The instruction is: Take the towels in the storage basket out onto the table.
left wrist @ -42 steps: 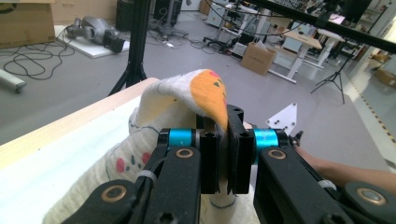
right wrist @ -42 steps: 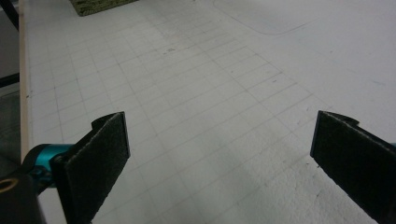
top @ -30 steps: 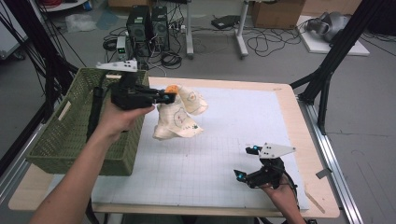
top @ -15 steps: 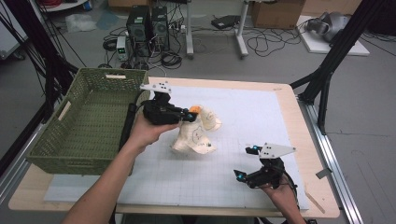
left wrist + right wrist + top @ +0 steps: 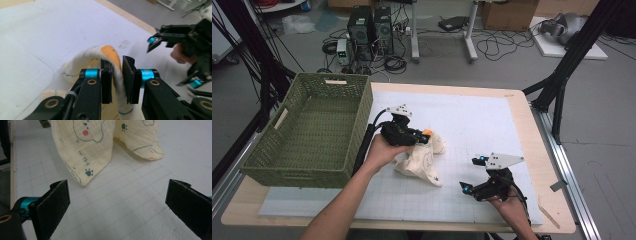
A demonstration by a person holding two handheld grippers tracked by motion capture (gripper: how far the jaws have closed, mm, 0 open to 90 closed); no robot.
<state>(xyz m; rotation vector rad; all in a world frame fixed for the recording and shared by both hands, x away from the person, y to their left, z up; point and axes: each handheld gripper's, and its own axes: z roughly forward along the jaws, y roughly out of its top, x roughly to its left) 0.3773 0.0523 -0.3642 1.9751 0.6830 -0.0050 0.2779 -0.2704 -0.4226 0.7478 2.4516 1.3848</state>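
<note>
Lying crumpled on the white gridded mat (image 5: pixel 472 125) that covers the surface (image 5: pixel 532 150), the cream cloth (image 5: pixel 424 162) printed with small bear faces and paw marks sits just right of the green woven basket (image 5: pixel 312 135), touching neither its wall nor its rim. The left gripper (image 5: pixel 424 139) is at the cloth's upper edge, on the side away from the person, held in a hand (image 5: pixel 384 150) whose forearm reaches up along the basket's near corner. In the left gripper view a raised fold of the cloth (image 5: pixel 117 75), with an orange patch on it, stands between the two black jaws; the jaws have just been opening, the fold lies against the left one, and whether the right one still presses it cannot be told. The right gripper (image 5: pixel 472 174) rests low on the mat, well to the right of the cloth and apart from it, its jaws spread wide with nothing between them. From the right gripper view the cloth (image 5: pixel 105 147) hangs in soft folds beyond those jaws, its lower corner touching the mat.
</note>
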